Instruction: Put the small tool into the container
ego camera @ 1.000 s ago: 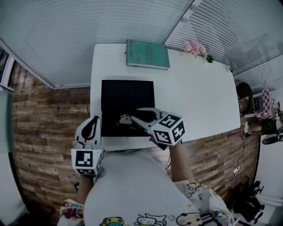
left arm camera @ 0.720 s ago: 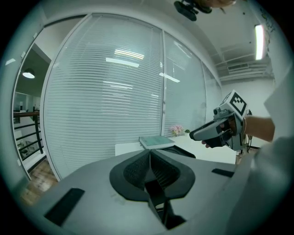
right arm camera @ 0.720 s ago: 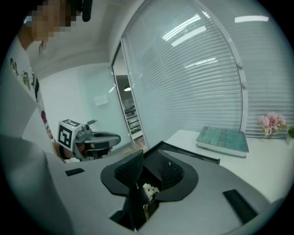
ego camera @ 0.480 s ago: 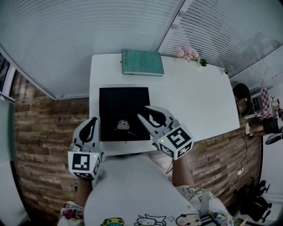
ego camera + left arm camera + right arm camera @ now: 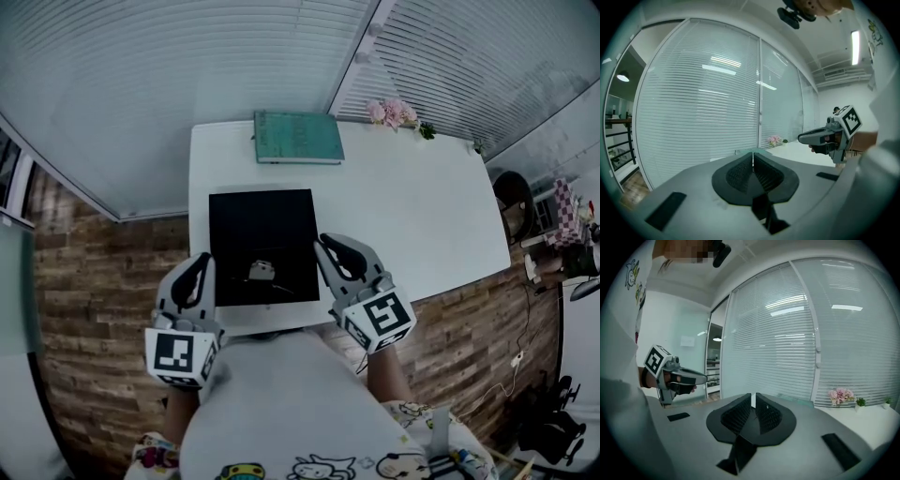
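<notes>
The small silvery tool (image 5: 261, 272) lies inside the black square container (image 5: 262, 225) near its front edge, on the white table (image 5: 403, 206). My left gripper (image 5: 200, 264) hangs at the container's front left corner, outside it, jaws shut and empty (image 5: 753, 159). My right gripper (image 5: 330, 246) hovers by the container's front right corner, apart from the tool, jaws also shut on nothing (image 5: 753, 401). Each gripper view shows the other gripper held level in the air: the right one (image 5: 820, 137), the left one (image 5: 689, 377).
A green book (image 5: 298, 138) lies at the table's back edge behind the container. Pink flowers (image 5: 392, 112) and a small plant sit at the back right. Window blinds rise behind the table. The person's body fills the near edge.
My right gripper has drawn back from over the tool toward the container's front right corner. The tool stays lying in the container. The left gripper has hardly moved.
</notes>
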`<state>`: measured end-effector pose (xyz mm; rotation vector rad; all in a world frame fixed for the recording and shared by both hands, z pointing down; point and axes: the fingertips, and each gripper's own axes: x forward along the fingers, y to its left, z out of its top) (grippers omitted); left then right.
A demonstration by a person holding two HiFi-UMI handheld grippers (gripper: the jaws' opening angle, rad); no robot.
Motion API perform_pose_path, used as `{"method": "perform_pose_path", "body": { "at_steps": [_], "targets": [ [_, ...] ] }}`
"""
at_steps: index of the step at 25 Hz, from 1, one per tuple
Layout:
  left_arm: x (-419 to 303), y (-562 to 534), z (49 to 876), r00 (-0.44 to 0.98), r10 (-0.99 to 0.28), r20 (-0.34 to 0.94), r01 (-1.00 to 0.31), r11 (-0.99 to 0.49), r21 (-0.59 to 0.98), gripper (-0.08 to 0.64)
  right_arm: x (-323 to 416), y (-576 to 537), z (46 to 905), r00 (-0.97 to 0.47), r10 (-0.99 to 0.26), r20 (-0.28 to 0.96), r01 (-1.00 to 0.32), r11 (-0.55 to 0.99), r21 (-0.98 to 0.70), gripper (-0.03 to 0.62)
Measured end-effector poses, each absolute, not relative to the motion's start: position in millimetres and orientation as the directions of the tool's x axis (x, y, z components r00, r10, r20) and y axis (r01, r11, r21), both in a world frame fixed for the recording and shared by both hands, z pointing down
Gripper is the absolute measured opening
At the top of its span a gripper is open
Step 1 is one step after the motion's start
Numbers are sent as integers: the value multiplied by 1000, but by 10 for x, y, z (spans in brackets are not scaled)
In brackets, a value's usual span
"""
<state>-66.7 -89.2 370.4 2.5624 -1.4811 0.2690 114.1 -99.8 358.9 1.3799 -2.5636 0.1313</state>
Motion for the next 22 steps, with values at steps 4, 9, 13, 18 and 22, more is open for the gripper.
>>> {"method": "perform_pose_path", "body": {
  "at_steps": [4,9,13,18,22],
  "targets": [
    [-639,-925,3718,505,-828,244,-861,-505,64,9,1239,-999,3612,-488,-845,220,-861,508,41,9],
    [-646,-955,3757,516,-817,258,-853,-517,68,9,1284,-981,3683,-455,-859,236,-878,477,45,2],
    [-652,-959,3768,515,-815,265,-854,-515,78,9,1296,-981,3690,-447,-864,233,-881,470,51,0],
    [-694,-944,3834,509,-813,281,-855,-514,62,7,1290,-987,3685,-445,-866,228,-886,463,31,0],
    [-676,-950,3831,513,-815,270,-856,-509,91,5,1295,-1014,3713,-455,-862,224,-887,462,-24,0]
  ]
}}
